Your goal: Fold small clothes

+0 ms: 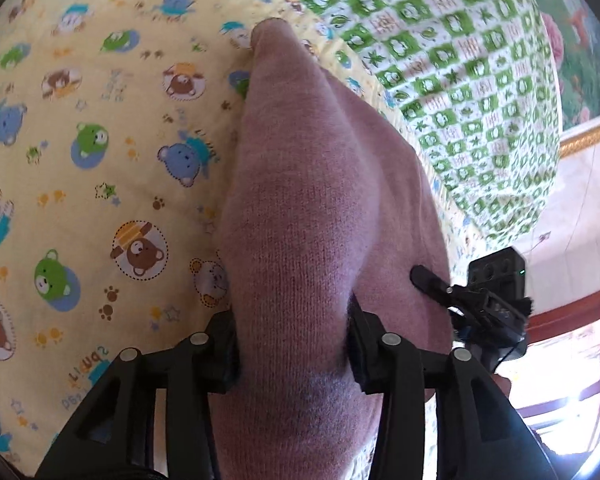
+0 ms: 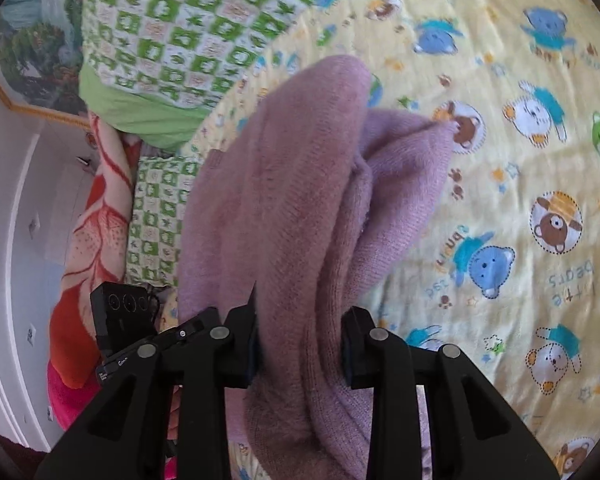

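- Left tool [image 1: 292,344] of black plastic sits at 6 o'clock in the left wrist view, its two pads pressed on either side of a mauve knitted garment [image 1: 312,208], so it is gripping that cloth.
- From the grip the mauve knit runs up to a narrow folded tip near 12 o'clock, hanging above a pale yellow bed sheet printed with cartoon bears [image 1: 100,140].
- At 1 to 2 o'clock a green-and-white checked quilt [image 1: 460,60] lies on the yellow sheet.
- At 4 o'clock the right tool [image 1: 432,284] shows beside the garment's edge, with a small black camera box behind it.
- Right tool [image 2: 300,344], seen in its own view at 6 o'clock, is likewise clamped on the mauve garment [image 2: 284,200], which bunches in thick folds between the pads.
- A looser fold of the knit spreads toward 2 o'clock over the bear sheet [image 2: 500,160].
- The checked quilt [image 2: 180,32] lies at 11 o'clock, and an orange patterned blanket [image 2: 100,216] at 9 o'clock.
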`<control>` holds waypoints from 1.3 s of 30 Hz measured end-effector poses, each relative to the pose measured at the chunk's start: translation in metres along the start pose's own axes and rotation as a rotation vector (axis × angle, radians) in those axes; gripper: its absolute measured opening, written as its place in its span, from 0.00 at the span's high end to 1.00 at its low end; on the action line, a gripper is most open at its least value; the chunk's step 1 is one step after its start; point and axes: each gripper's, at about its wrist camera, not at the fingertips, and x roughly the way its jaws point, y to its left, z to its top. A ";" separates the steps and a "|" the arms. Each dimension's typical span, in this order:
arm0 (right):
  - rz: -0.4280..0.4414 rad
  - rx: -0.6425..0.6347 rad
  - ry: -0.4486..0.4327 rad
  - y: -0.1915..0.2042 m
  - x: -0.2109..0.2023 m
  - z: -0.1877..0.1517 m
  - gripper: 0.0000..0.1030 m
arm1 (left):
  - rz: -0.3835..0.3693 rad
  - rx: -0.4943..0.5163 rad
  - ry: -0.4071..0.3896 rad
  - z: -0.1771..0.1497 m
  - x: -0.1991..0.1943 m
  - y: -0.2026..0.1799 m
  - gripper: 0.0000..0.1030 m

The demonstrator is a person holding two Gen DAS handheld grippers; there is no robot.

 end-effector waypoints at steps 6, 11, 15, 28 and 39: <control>-0.056 -0.015 0.005 -0.007 0.011 0.005 0.66 | 0.017 -0.015 0.002 0.000 0.010 0.005 0.48; -0.094 -0.016 -0.010 -0.003 0.014 0.006 0.54 | 0.059 -0.023 0.010 -0.003 0.007 -0.006 0.41; -0.120 -0.002 -0.026 0.003 0.002 0.001 0.49 | 0.100 -0.007 0.007 -0.011 -0.010 -0.013 0.41; -0.199 -0.056 -0.078 0.025 -0.048 -0.073 0.33 | 0.131 0.003 0.040 -0.068 -0.043 -0.003 0.37; -0.161 0.027 -0.039 -0.005 -0.026 -0.098 0.65 | 0.064 0.030 0.118 -0.087 -0.025 -0.005 0.77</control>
